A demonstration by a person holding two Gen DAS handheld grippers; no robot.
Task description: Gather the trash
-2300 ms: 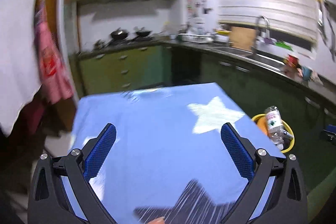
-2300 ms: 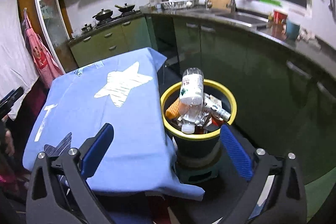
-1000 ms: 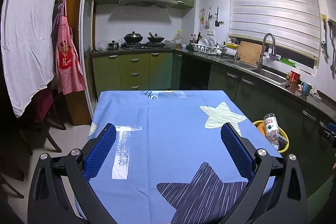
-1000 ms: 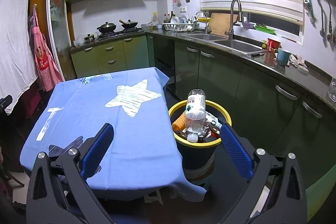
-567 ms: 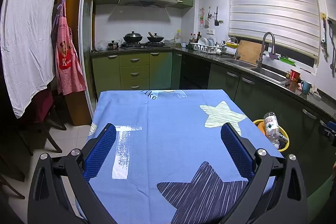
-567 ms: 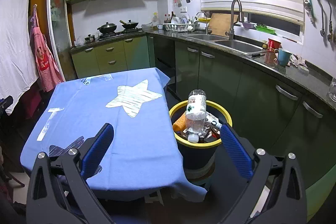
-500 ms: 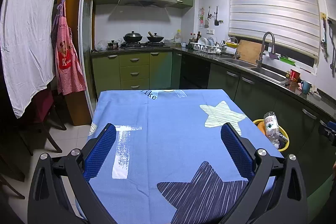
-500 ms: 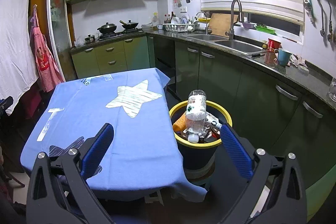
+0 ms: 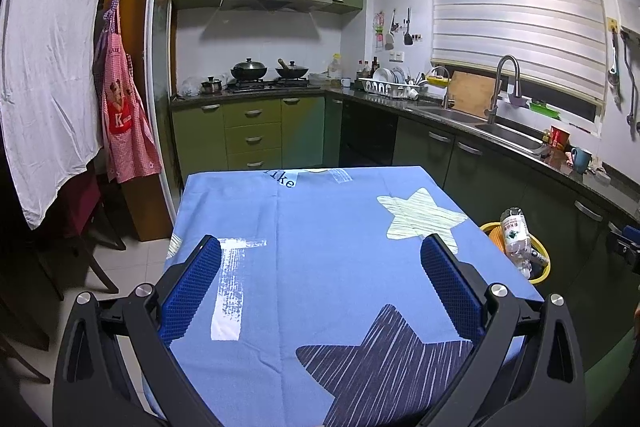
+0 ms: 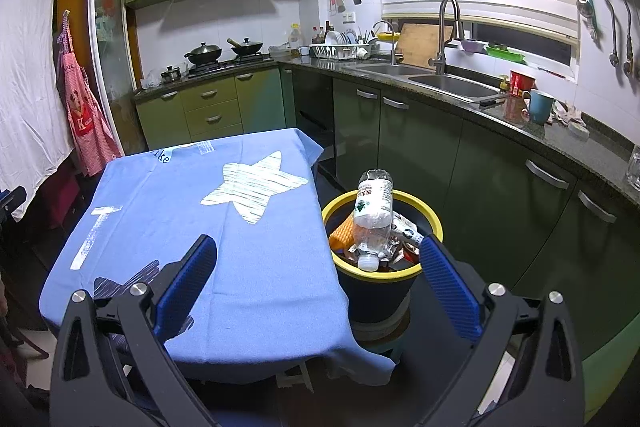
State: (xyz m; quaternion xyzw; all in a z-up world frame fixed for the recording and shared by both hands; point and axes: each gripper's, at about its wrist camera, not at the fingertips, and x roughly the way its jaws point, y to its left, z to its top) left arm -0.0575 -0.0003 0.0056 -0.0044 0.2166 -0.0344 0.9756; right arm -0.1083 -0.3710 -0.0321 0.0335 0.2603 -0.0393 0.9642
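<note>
- Left gripper (image 9: 320, 281) — black frame, blue ribbed pads, jaws spread wide with nothing between them. It is held above the near end of the table, pointing along its length toward the stove wall.
- Right gripper (image 10: 318, 279) — same build, jaws also spread wide and empty. It is held over the table's near right corner, with the bin showing between its fingers.
- Blue tablecloth with a pale striped star and a dark striped star (image 9: 320, 227) covers the whole table; its corner hangs down beside the bin in the right wrist view.
- Round black trash bin with a yellow rim (image 10: 434, 223) stands on the floor just beside the table's right edge, between the table and the dark green lower cabinets (image 10: 480, 171).
- The bin is full above the rim. A clear plastic bottle with a white-and-green label (image 10: 374, 213) lies on top, cap end down and toward the camera, base sticking up past the rim.
- An orange ribbed piece of trash (image 10: 342, 233) sits against the bottle's left side; crumpled wrappers (image 10: 404, 229) lie to its right. What lies beneath them cannot be made out.
- On the counter: steel sink with a tall tap (image 10: 444, 31), a red tin (image 10: 520, 83), a blue mug (image 10: 540, 107).
- Red checked apron (image 9: 124, 123) hangs at left, beside a white cloth (image 9: 44, 67).
</note>
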